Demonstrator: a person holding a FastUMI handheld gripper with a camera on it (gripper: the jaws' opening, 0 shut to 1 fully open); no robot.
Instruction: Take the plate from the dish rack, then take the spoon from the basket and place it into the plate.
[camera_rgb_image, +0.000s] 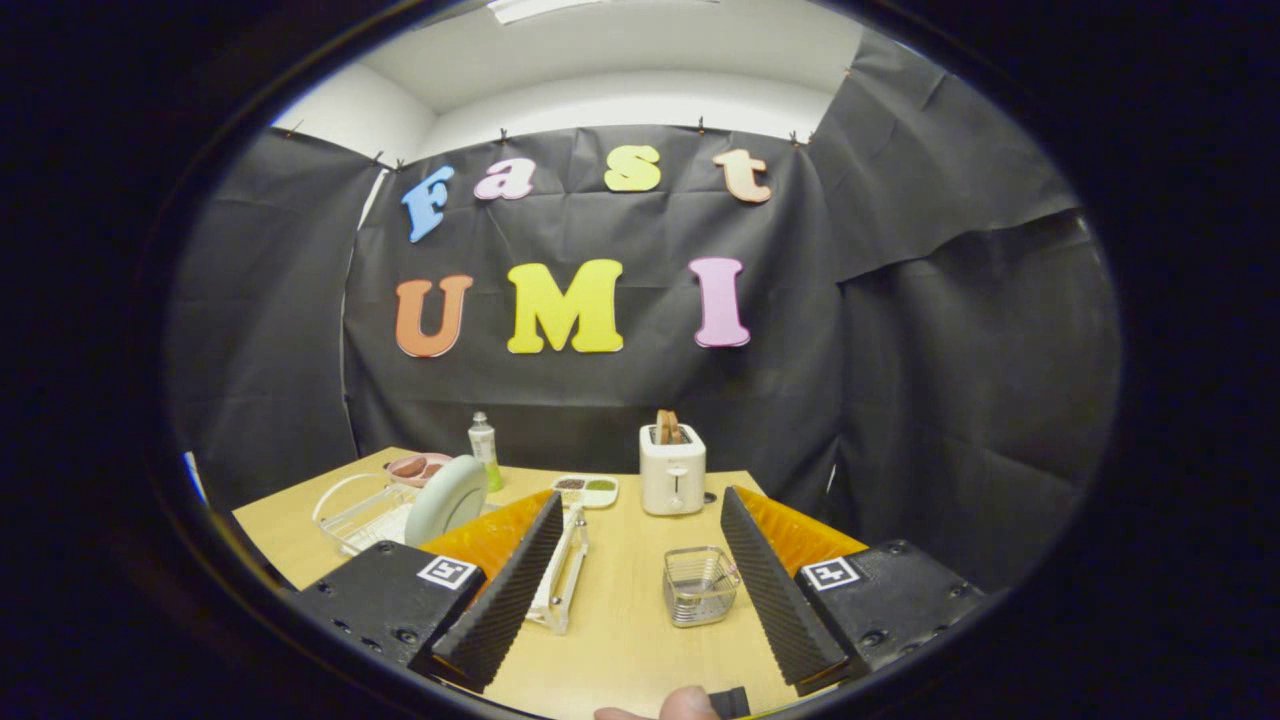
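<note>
A pale green plate (447, 497) stands on edge in a white wire dish rack (352, 515) at the table's left, just beyond my left finger. A small metal mesh basket (700, 585) sits on the wooden table between the fingers, close to the right one; what it holds is too small to tell. My gripper (640, 497) hangs above the table, open wide, with nothing between its fingers.
A long clear holder (562, 572) lies beside the left finger. Farther back stand a white toaster (672, 470) with bread in it, a small two-part dish (587, 490), a bottle (484, 450) and a pink bowl (418, 467). A person's fingertip (690, 705) shows behind the fingers.
</note>
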